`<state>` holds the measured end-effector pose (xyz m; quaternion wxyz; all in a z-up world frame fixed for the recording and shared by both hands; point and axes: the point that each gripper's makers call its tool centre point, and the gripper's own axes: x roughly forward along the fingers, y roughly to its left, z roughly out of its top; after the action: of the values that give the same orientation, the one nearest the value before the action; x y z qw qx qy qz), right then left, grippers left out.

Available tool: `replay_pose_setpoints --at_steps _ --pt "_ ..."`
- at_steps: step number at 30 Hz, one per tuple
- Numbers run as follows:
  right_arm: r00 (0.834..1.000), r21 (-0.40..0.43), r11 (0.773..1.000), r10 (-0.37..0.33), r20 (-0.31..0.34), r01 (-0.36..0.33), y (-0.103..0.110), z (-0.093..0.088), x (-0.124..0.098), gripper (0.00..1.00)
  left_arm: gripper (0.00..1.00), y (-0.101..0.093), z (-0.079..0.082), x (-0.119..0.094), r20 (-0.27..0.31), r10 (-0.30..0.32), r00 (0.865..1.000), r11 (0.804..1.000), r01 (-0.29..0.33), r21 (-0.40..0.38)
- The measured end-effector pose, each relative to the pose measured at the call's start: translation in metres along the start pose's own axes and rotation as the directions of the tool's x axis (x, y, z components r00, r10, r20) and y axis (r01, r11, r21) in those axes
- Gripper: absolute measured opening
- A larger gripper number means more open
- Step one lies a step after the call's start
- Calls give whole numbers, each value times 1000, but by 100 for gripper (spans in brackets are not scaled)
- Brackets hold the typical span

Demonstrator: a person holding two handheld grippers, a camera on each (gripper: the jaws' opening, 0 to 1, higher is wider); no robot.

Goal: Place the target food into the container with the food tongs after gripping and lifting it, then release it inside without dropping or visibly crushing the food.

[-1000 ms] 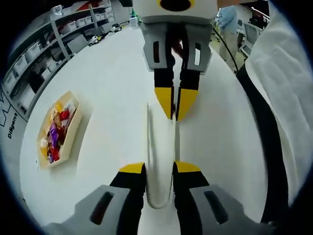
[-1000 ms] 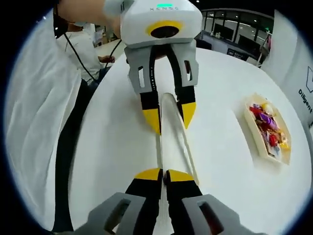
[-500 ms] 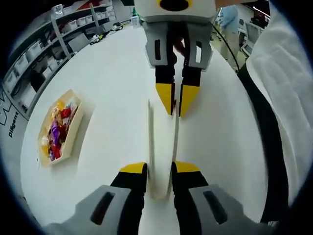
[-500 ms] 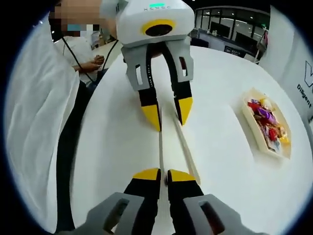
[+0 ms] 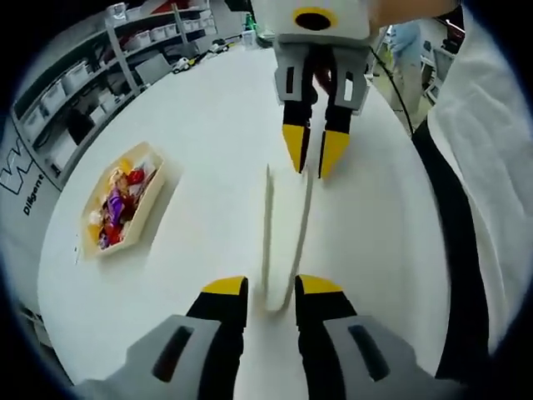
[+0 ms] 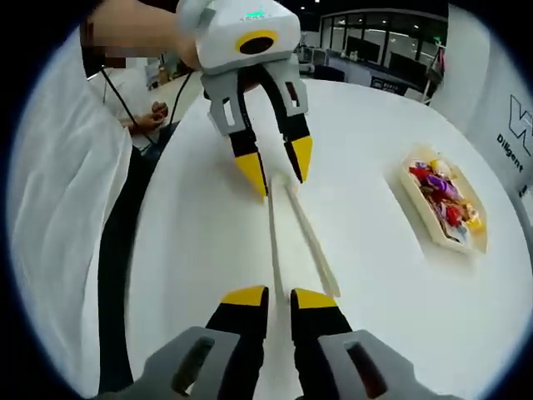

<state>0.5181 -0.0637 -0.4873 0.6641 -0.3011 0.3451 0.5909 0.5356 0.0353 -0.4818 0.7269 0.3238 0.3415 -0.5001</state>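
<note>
While the white food tongs [image 5: 283,242] lie flat on the round white table [image 5: 191,117], the two grippers face each other along them, and neither has a grip; the left gripper [image 5: 271,293] stands at the closed hinge end with its jaws a little apart, straddling that end without clamping it, and the right gripper [image 6: 271,297] sits at the splayed tips, jaws likewise slightly parted and empty. To do this well, I would say one gripper should close on the two arms midway, firmly enough to lift yet leaving travel to squeeze gently. The tray of wrapped sweets [image 5: 122,207] sits well apart, off to the side; the left gripper view adds shelving with bins [image 5: 67,83] behind it, whereas the right gripper view shows a glazed partition [image 6: 375,67] beyond the table.
</note>
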Motion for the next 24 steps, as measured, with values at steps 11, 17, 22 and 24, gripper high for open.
replay_pose_setpoints --at_steps 11,17,22,24 --pt "998 104 994 -38 44 34 1 -8 -18 8 20 -1 -10 -20 34 79 996 991 -74 -108" --pt "992 140 989 -64 110 49 10 -6 -26 7 21 -2 -9 -27 57 97 994 980 -86 -178" --pt "988 179 982 -77 135 53 13 -6 -30 11 21 -3 -1 -30 101 109 989 964 -81 -253" --pt "985 196 979 -83 152 52 13 -4 -32 11 22 -4 2 -32 110 118 987 961 -86 -263"
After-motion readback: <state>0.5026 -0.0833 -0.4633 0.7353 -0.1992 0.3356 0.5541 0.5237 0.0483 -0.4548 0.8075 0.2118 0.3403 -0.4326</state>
